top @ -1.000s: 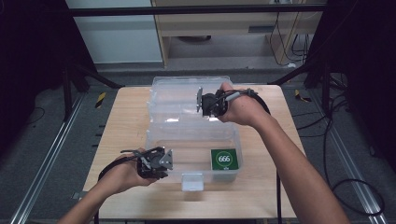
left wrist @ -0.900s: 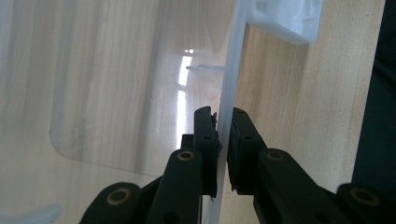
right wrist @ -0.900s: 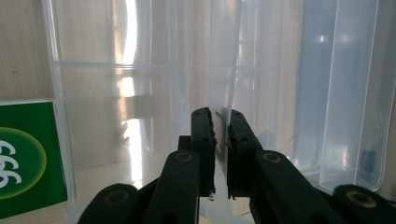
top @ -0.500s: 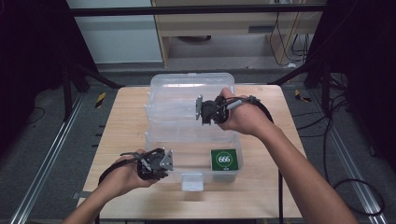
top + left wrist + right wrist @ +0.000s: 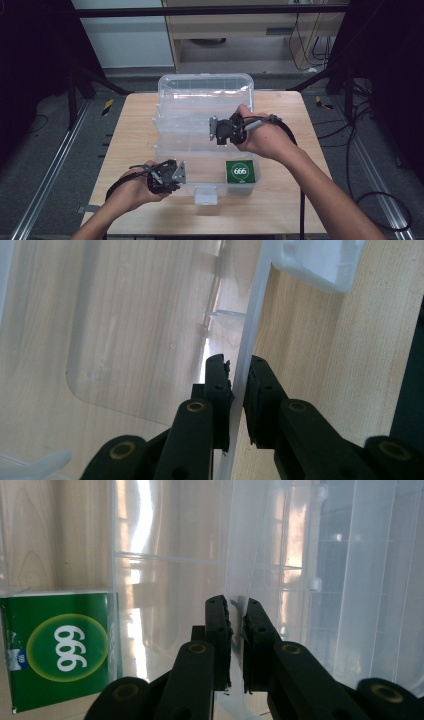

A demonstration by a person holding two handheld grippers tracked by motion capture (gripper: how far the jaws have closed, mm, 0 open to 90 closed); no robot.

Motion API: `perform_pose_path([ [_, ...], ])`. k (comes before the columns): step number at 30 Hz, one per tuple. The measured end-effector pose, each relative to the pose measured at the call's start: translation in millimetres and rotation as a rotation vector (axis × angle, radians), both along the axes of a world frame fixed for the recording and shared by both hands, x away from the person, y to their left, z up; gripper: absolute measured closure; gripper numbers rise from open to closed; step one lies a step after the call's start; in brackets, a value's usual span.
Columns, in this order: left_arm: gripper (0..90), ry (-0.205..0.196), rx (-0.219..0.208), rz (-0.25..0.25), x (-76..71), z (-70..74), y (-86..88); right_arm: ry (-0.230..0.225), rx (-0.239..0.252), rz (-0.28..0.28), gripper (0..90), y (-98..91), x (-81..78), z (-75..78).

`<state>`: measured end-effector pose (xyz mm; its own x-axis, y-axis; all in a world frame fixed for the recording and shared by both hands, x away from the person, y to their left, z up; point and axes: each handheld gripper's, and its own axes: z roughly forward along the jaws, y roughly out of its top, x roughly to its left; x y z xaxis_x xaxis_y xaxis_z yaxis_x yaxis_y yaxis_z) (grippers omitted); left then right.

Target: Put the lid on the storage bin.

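A clear plastic storage box (image 5: 161, 150) stands on the wooden table (image 5: 125, 140). Its hinged clear lid (image 5: 205, 92) is tilted over it, part way down. My left gripper (image 5: 172, 176) is shut on the box's front wall near the left corner; in the left gripper view the jaws (image 5: 239, 362) pinch that thin clear wall (image 5: 250, 315). My right gripper (image 5: 216, 131) is shut on the free edge of the lid, which the right gripper view shows between its jaws (image 5: 236, 602). A green carton marked 666 (image 5: 241, 171) (image 5: 60, 647) lies inside the box at the front right.
A white latch tab (image 5: 206, 195) (image 5: 322, 262) sticks out from the box's front. Bare table lies to the left and right of the box. Dark frame posts and cables surround the table, with a cabinet behind.
My right gripper has drawn the lid's edge toward the person, from the back of the box to over its middle. The left gripper has stayed on the front wall.
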<state>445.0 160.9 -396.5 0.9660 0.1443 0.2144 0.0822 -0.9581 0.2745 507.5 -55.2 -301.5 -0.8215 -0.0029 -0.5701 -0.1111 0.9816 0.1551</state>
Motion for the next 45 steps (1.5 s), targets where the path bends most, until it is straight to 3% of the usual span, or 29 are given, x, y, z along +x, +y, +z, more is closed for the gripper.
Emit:
perform_pose_path([
  [6,80.6,-0.009,0.006,0.005,0.6,0.1,-0.2,-0.005,0.037,0.016,83.8,-5.4,-14.3,-3.2],
  [19,80.3,-0.015,0.003,0.011,-0.1,-0.3,-0.1,0.015,0.061,0.025,83.6,-10.7,-36.0,-10.2],
  [23,80.1,-0.017,0.003,0.006,-0.4,-0.4,0.2,0.002,0.071,0.040,83.3,-11.3,-43.7,-14.8],
  [45,79.6,-0.033,-0.003,0.003,-2.8,-1.0,0.8,0.021,0.075,0.043,82.3,-14.8,-55.9,-23.5],
])
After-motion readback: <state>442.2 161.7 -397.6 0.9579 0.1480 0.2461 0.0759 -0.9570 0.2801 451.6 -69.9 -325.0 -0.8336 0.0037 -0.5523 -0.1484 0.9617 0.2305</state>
